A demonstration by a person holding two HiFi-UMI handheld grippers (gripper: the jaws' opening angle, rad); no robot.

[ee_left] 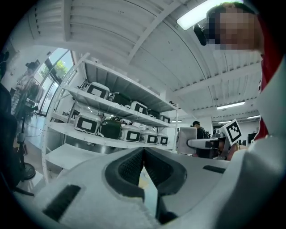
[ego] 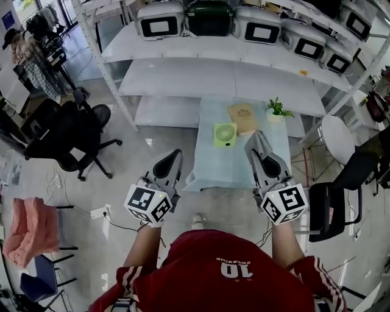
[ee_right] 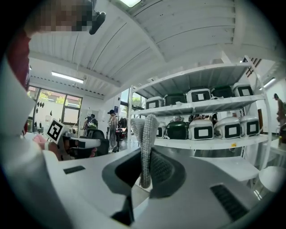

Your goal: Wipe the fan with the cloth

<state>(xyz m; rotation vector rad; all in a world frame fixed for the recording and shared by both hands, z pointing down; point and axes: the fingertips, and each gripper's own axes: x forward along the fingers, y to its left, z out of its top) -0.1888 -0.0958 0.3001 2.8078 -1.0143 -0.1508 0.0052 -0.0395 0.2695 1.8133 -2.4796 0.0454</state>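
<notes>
Head view: the green fan (ego: pixel 225 134) stands on the pale blue tabletop (ego: pixel 213 167). A tan cloth (ego: pixel 243 117) lies just behind it and a potted plant (ego: pixel 277 109) stands to its right. The left hand-held gripper (ego: pixel 177 153) and the right hand-held gripper (ego: pixel 256 135) are in the air, touching nothing.

Left gripper view: its jaws are pressed together and empty. Only shelves (ee_left: pixel 120 109) of white appliances show, not the fan.

Right gripper view: its jaws are likewise pressed together on nothing, before the same shelves.

A small green potted plant (ego: pixel 277 108) stands at the far right corner of the pale blue table (ego: pixel 213 164). Beyond, white metal shelves (ego: pixel 183 76) carry boxy white appliances (ego: pixel 159 20) and a dark green one (ego: pixel 209 17). A black office chair (ego: pixel 67 137) stands left.
</notes>
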